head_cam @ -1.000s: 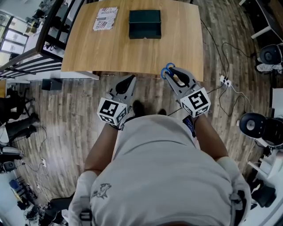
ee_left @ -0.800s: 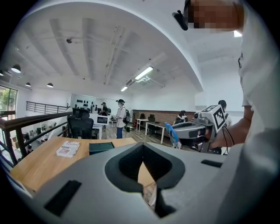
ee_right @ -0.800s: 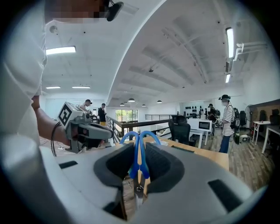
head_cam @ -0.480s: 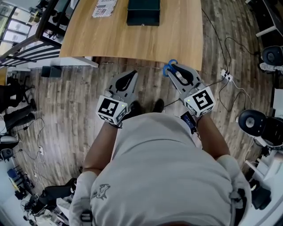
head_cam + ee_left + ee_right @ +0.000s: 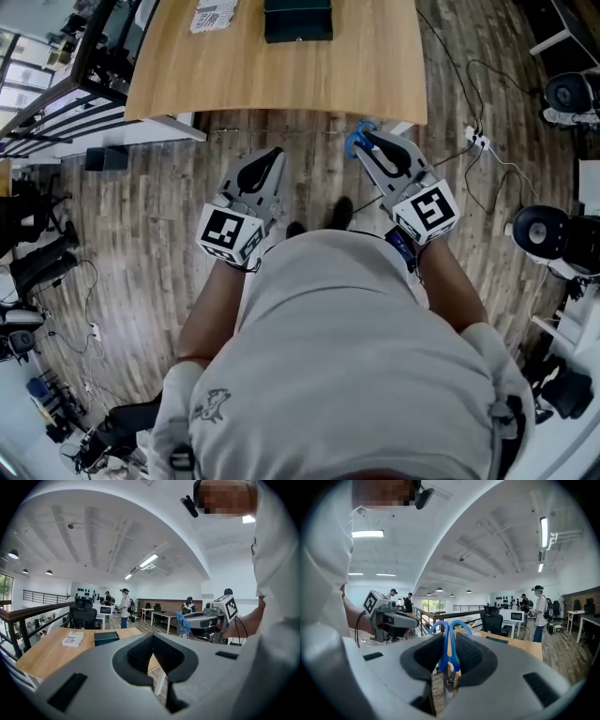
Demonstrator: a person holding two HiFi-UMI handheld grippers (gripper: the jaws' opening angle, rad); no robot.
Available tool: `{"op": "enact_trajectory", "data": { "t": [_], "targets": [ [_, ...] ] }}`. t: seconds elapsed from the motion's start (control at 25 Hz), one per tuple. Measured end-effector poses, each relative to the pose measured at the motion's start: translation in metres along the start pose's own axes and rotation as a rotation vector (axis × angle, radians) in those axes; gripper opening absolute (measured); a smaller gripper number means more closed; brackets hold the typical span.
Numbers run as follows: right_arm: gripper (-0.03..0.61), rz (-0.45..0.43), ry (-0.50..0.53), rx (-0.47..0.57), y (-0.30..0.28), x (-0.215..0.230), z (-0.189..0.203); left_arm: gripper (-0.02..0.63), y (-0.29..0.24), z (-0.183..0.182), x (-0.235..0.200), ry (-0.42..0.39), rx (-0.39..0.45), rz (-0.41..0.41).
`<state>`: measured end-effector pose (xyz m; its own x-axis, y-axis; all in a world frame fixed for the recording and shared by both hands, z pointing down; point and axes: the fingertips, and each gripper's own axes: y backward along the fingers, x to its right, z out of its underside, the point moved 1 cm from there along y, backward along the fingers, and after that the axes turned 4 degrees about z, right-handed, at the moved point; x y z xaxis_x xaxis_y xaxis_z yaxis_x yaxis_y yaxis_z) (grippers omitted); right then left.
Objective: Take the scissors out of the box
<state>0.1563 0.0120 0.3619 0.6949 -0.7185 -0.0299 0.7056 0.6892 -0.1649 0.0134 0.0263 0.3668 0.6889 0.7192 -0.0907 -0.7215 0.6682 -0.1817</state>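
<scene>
Off the wooden counter [image 5: 281, 75], right hand-held gripper [image 5: 361, 139] clamps blue-handled metal scissors [image 5: 449, 653] near the pivot, probably light, stiff; left hand-held gripper [image 5: 274, 156] closed, empty.

Open floor [image 5: 319, 164] lies near the worktop [image 5: 281, 84], whose near half is free, the box [image 5: 298, 21] and a leaflet [image 5: 214, 14] standing far back, cables [image 5: 478, 142] trailing right.

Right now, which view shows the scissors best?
The right gripper view: the scissors sit close, centred, clamped in the right tool. The head view shows only blue handles; the left gripper view, a blue loop.
</scene>
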Motion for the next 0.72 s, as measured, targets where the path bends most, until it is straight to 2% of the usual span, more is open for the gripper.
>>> {"op": "enact_trajectory", "data": {
  "t": [0.36,0.72],
  "targets": [
    [0.091,0.037,0.004,0.003,0.007,-0.059,-0.005,0.005,0.07,-0.003,-0.001,-0.018,0.025,0.014],
    [0.091,0.086,0.013,0.014,0.015,-0.108,-0.005,0.005,0.117,0.002,0.001,-0.029,0.042,0.049]
  ]
}}
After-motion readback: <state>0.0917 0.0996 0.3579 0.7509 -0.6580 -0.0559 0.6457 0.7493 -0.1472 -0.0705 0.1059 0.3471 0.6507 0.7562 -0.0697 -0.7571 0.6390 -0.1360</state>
